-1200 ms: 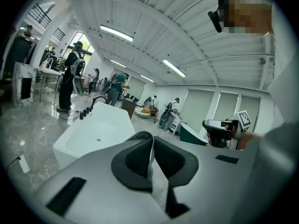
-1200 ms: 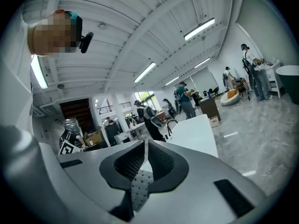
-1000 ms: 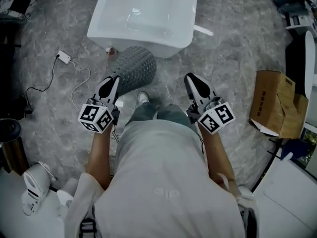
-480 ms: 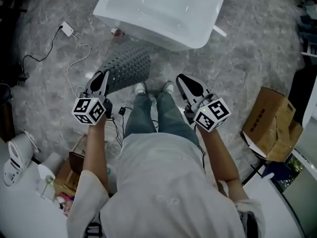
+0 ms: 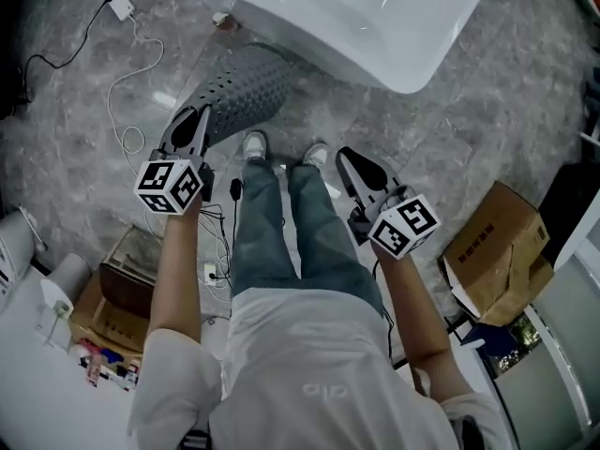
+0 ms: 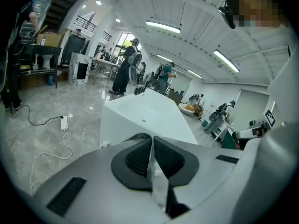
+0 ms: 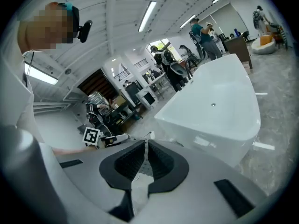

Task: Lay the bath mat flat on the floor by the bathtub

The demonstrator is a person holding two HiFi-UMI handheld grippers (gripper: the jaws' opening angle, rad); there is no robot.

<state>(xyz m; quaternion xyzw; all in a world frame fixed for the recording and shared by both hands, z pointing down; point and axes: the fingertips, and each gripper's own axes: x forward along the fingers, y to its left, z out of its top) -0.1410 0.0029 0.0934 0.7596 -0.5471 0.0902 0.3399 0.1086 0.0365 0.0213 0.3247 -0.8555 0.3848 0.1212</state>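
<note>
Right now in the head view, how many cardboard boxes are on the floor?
2. One cardboard box is on the floor at the person's right; a second box is at their left. Others may be hidden under the body.

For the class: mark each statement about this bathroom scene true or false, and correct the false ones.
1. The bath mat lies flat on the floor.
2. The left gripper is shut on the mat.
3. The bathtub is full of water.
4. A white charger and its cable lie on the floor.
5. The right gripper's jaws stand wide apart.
1. False. The bath mat is bowed, not flat, with one end at the left gripper.
2. True.
3. False. The bathtub shows a bare white inside, with no water.
4. True. The white charger lies left of the mat.
5. False. The right gripper has its jaws together.
</note>
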